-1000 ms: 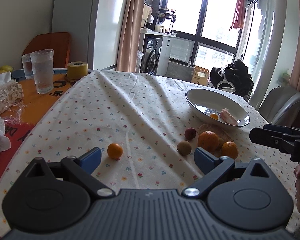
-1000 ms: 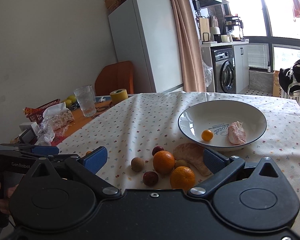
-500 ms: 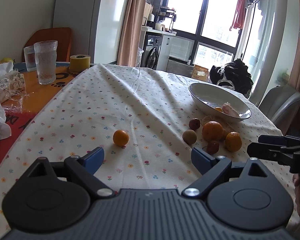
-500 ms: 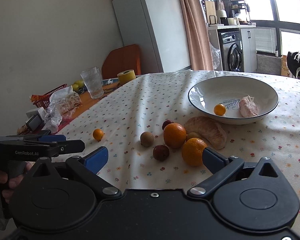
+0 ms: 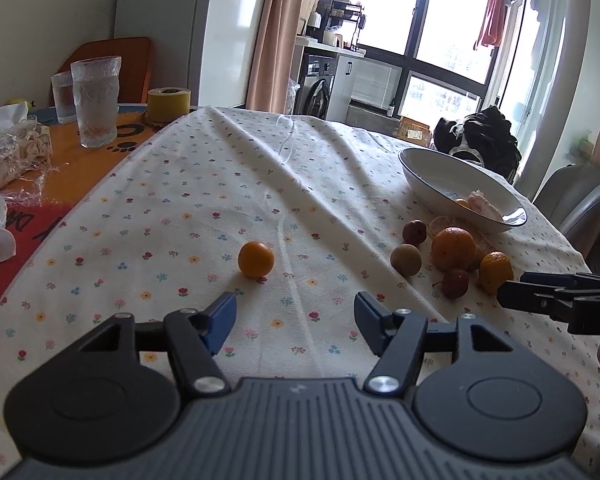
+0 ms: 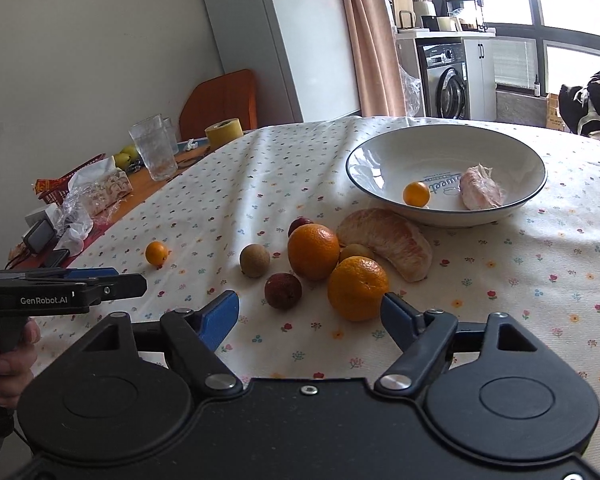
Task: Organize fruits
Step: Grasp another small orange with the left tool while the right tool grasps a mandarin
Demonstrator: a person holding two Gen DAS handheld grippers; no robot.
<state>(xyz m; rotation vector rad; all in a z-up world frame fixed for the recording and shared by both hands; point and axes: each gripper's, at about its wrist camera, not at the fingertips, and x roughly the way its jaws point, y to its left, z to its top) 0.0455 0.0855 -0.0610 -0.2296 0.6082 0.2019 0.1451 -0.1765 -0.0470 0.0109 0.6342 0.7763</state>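
Our left tool [image 5: 295, 322] gapes empty. The lone kumquat [image 5: 255, 259] lies just ahead, slightly left. Our right tool [image 6: 310, 314] gapes too, farther off.

Each camera sits low on its gripper and looks across the table. Both see the white bowl [image 5: 456, 184] [image 6: 444, 160] and the small lone orange fruit [image 5: 256, 259] [image 6: 156, 252].

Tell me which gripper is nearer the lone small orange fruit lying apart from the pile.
Left. The left gripper hangs open just short of the small orange fruit, which sits slightly left of its centre line. The right gripper, also open, faces the pile farther right.
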